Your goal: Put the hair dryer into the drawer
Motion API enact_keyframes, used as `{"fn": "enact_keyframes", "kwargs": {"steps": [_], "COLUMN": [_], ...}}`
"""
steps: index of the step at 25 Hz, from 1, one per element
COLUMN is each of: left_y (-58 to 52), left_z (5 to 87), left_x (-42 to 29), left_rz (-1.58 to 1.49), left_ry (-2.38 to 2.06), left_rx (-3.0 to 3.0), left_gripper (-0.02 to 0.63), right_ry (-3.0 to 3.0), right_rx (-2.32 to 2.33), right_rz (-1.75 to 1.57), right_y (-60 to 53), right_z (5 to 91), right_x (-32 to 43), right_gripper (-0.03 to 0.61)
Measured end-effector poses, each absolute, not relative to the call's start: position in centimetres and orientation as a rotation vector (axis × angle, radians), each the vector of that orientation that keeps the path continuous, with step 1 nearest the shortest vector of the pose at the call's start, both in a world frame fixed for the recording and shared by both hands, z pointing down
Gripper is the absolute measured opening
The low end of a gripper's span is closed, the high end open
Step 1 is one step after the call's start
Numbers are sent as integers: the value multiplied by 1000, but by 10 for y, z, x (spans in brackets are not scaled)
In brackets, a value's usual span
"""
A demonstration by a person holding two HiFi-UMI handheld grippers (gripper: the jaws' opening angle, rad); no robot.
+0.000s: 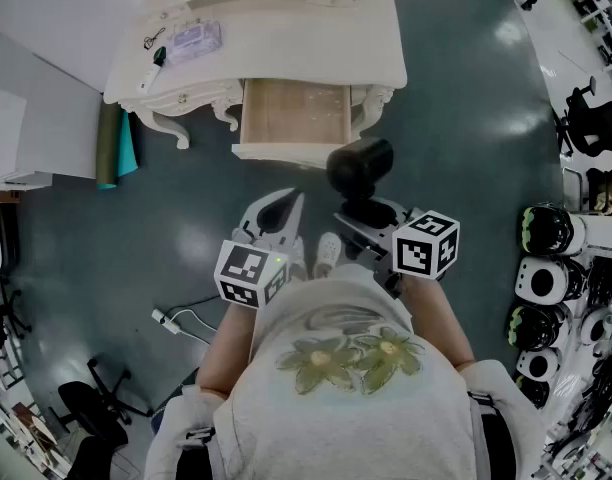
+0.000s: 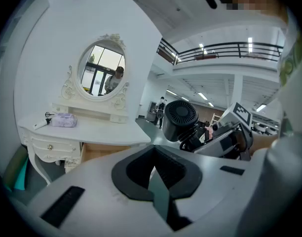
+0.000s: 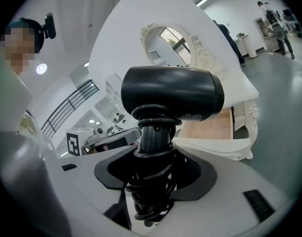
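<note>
A black hair dryer [image 1: 359,166] stands upright in my right gripper [image 1: 368,214], which is shut on its handle, with the cord coiled round it. The right gripper view shows the dryer's barrel [image 3: 170,93] lying crosswise above the jaws [image 3: 153,179]. Just ahead is the open wooden drawer [image 1: 286,153] of the white dressing table [image 1: 286,28]; the drawer's inside looks bare. The dryer hangs just in front of the drawer's front edge. My left gripper [image 1: 279,211] is shut on nothing, to the dryer's left. In the left gripper view the dryer [image 2: 180,120] shows beyond the jaws [image 2: 158,181].
A purple pouch [image 1: 194,38] and a marker [image 1: 153,68] lie on the tabletop's left part. An oval mirror [image 2: 101,70] stands at its back. A rolled green mat [image 1: 108,146] leans left of the table. A white cable [image 1: 181,320] lies on the floor. Helmets [image 1: 546,278] line the right.
</note>
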State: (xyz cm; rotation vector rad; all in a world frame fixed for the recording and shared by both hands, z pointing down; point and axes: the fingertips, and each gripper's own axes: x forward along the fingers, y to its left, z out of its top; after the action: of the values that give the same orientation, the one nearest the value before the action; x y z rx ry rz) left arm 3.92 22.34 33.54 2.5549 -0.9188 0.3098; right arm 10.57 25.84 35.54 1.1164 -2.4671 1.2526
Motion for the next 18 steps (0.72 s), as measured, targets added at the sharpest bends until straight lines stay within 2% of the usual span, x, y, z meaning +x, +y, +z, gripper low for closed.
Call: {"fn": "enact_keyframes", "kwargs": {"steps": [18], "left_y": [228], "left_z": [340], "left_x": [79], "left_rz": [307], "left_ry": [-937], "left_rx": [2528], "left_gripper": [11], "right_ry": [-2488], "right_rx": [1051], "right_rz": [1188], "right_y": [264], "right_z": [355], "right_x": [139], "right_gripper": [225]}}
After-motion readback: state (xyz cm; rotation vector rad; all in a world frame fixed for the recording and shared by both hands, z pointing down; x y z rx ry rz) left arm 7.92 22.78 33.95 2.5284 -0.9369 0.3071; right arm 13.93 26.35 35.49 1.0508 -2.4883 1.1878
